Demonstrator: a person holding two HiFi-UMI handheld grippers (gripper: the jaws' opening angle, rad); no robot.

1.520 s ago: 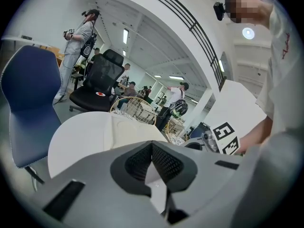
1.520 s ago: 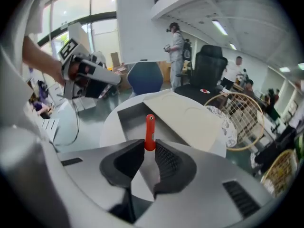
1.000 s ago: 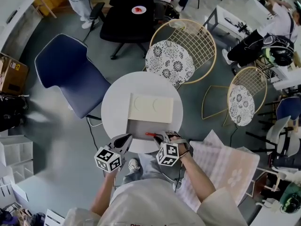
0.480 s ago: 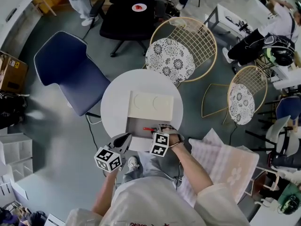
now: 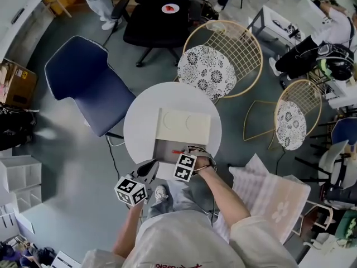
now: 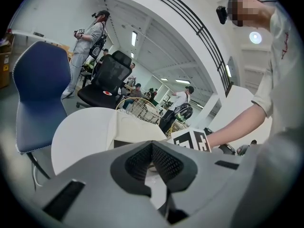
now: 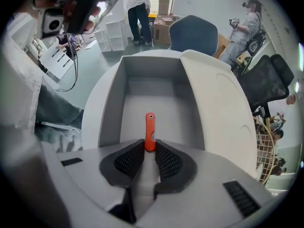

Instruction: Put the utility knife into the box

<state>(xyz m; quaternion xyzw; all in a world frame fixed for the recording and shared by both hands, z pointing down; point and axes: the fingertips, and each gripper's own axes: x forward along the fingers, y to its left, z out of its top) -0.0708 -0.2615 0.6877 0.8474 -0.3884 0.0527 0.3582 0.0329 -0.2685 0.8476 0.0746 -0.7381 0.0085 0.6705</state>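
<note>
An orange utility knife sticks out from my right gripper, whose pads are shut on its near end. It hangs over the grey inside of the open box. In the head view, the knife shows as a small red mark above the box, with my right gripper at the box's near right corner. The box's cream lid lies open on the far side. My left gripper is shut and empty at the table's near edge. Its pads meet at the tips.
The box sits on a small round white table. A blue chair stands at the left. Two wire chairs with patterned cushions stand behind and to the right. A black office chair is farther back.
My right gripper has moved left and forward with the knife, from the table's near edge to over the box. The left gripper has stayed about where it was.
</note>
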